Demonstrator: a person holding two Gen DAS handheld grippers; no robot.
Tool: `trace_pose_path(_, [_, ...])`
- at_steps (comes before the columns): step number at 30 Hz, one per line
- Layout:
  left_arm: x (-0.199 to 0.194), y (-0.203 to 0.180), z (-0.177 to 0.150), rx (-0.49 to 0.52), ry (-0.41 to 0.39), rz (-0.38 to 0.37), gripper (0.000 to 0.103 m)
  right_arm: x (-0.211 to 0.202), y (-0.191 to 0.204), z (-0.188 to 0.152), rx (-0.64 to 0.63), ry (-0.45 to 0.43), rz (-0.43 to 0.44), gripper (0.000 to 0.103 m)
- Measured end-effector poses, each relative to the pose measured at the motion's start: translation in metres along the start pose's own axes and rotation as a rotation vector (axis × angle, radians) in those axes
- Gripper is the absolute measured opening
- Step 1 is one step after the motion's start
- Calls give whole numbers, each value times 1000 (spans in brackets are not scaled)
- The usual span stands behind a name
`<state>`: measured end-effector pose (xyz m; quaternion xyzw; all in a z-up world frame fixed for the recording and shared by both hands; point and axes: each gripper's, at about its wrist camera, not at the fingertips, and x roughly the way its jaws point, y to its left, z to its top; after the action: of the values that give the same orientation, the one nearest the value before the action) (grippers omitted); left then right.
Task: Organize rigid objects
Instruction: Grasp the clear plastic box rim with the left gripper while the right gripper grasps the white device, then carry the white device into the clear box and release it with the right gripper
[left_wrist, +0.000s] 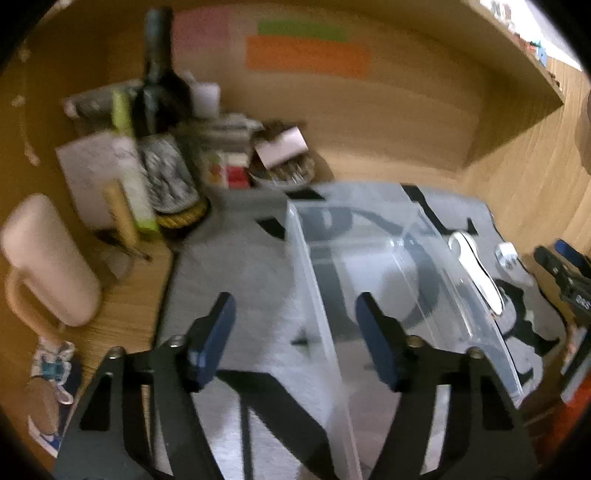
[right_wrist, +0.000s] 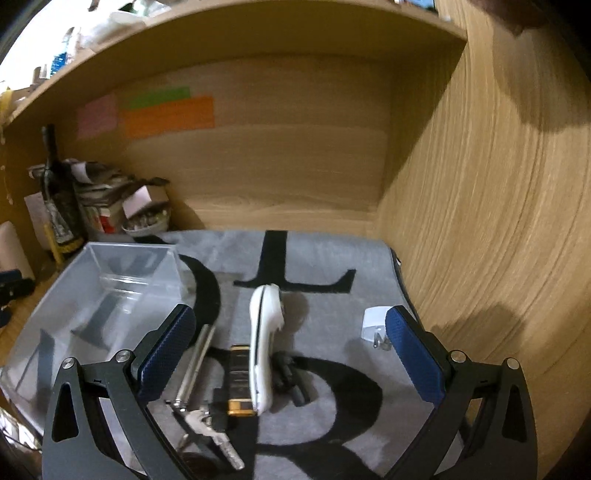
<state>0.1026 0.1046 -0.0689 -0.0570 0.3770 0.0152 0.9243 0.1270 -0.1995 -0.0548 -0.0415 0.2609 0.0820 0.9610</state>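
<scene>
A clear plastic box (right_wrist: 110, 288) stands empty on a grey mat with black letters (right_wrist: 314, 258); it also shows in the left wrist view (left_wrist: 369, 266). My left gripper (left_wrist: 295, 332) is open above the box's left wall. My right gripper (right_wrist: 291, 350) is open and empty over a white curved handle tool (right_wrist: 264, 343), a black-and-gold bar (right_wrist: 240, 380), a silver pen (right_wrist: 194, 362), keys (right_wrist: 207, 424) and a small black piece (right_wrist: 291, 376). A white hook (right_wrist: 375, 325) lies by the right finger. The white tool (left_wrist: 476, 269) and hook (left_wrist: 508, 254) also show in the left wrist view.
At the back left of the wooden desk stand a dark bottle (left_wrist: 159, 85), papers and boxes (left_wrist: 221, 147), a bowl of small metal parts (left_wrist: 284, 170) and a pale mug (left_wrist: 48, 262). Coloured sticky notes (right_wrist: 166, 114) are on the back wall. A wooden side wall (right_wrist: 498, 240) is close on the right.
</scene>
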Motion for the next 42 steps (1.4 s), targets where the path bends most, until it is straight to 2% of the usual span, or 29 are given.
trace_pose_path(3, [20, 1, 1, -11, 97, -52, 49, 14, -6, 2, -3, 34, 3, 101])
trace_pose_path(4, [24, 0, 1, -13, 121, -61, 41, 21, -7, 2, -5, 58, 11, 99])
trace_pose_path(5, [30, 0, 1, -16, 153, -76, 31, 28, -8, 3, -6, 82, 25, 94])
trace_pose_path(7, [38, 0, 2, -29, 200, -97, 26, 42, -10, 4, -4, 127, 54, 88])
trace_pose_path(9, [43, 1, 2, -41, 223, -120, 24, 57, -8, 3, -2, 177, 83, 79])
trace_pose_path(13, [49, 0, 2, -55, 246, -144, 18, 78, -3, 0, -3, 240, 124, 74])
trace_pose_path(15, [50, -1, 1, -59, 248, -134, 18, 90, 0, -3, -3, 283, 136, 68])
trace_pose_path(19, [56, -1, 3, -56, 260, -121, 18, 110, 5, -8, 5, 349, 157, 64])
trace_pose_path(26, [56, -6, 2, -24, 252, -77, 16, 136, 12, -16, 9, 438, 187, 36])
trace_pose_path(33, [56, -6, 2, -19, 248, -73, 16, 129, 12, -12, 27, 394, 149, 33])
trace_pose_path(42, [54, -8, 1, -2, 230, -67, 16, 75, 6, 13, 68, 234, 118, 32])
